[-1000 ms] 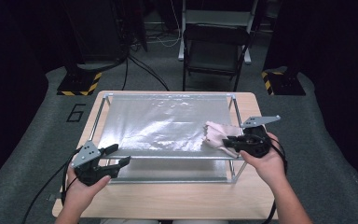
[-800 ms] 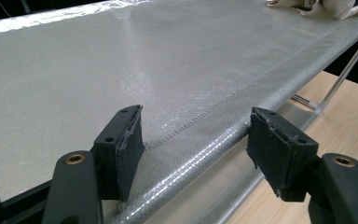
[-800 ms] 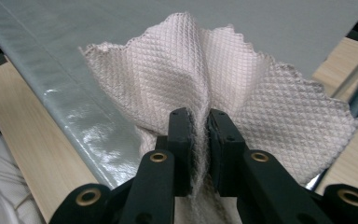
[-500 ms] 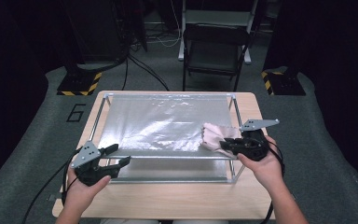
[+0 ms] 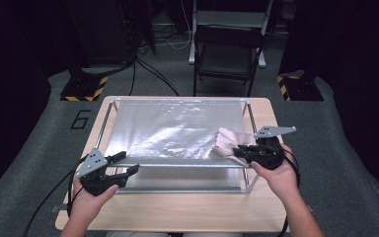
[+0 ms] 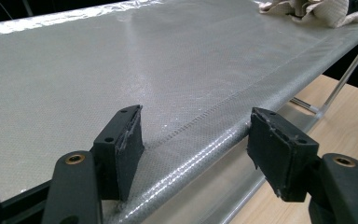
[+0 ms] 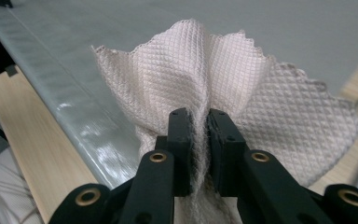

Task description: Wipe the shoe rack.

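A pale pink waffle-weave cloth [image 5: 228, 141] lies bunched on the right part of a shiny silver sheet [image 5: 172, 129] stretched over a metal frame. My right gripper [image 5: 240, 150] is shut on a fold of the cloth [image 7: 205, 79], which fans out beyond the pads [image 7: 182, 140] onto the sheet. My left gripper [image 5: 126, 163] stands open at the frame's front left corner. Its jaws straddle the sheet's front edge [image 6: 200, 135] without pressing on it, and the cloth [image 6: 312, 9] lies far off at the top right of that view.
The frame [image 5: 249, 175] stands on a light wooden table [image 5: 187, 210]. Behind the table are a dark folding chair [image 5: 224, 54], two stand bases with yellow-black tape [image 5: 81, 89] and cables on a grey carpet.
My right gripper has slid the cloth a little to the left and toward the back over the sheet. The left gripper has stayed put.
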The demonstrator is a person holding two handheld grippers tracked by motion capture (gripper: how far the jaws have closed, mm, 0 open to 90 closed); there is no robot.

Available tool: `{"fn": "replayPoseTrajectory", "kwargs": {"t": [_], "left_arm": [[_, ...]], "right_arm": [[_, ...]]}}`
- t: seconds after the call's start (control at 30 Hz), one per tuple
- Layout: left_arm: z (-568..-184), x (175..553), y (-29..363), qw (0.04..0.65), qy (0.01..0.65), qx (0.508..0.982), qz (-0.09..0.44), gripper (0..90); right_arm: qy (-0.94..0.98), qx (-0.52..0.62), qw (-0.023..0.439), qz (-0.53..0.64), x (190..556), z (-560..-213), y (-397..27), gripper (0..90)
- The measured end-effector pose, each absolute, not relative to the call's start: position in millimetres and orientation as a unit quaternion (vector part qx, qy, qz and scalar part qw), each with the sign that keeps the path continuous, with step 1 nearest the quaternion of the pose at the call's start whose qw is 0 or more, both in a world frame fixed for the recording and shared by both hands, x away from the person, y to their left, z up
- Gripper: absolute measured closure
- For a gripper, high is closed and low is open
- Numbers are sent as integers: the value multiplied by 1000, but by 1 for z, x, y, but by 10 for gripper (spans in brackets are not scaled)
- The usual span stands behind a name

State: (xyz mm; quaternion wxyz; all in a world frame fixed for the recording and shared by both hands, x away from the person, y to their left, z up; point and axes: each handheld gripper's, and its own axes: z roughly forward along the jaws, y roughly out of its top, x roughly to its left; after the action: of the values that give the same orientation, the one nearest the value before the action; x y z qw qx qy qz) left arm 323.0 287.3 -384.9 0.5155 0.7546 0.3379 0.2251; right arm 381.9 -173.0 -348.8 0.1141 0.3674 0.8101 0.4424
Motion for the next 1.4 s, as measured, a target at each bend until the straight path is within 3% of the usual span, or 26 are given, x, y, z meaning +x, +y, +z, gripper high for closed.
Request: {"fn": "replayPoseTrajectory", "kwargs": {"t": [0.77,1.4], "left_arm": [[-385,325,284,516,339,752,231,353],[-386,327,285,518,334,753,232,358]], "right_arm": [[826,308,65,468,377,-343,-116,812],[820,286,68,491,334,-353,-130,822]]}}
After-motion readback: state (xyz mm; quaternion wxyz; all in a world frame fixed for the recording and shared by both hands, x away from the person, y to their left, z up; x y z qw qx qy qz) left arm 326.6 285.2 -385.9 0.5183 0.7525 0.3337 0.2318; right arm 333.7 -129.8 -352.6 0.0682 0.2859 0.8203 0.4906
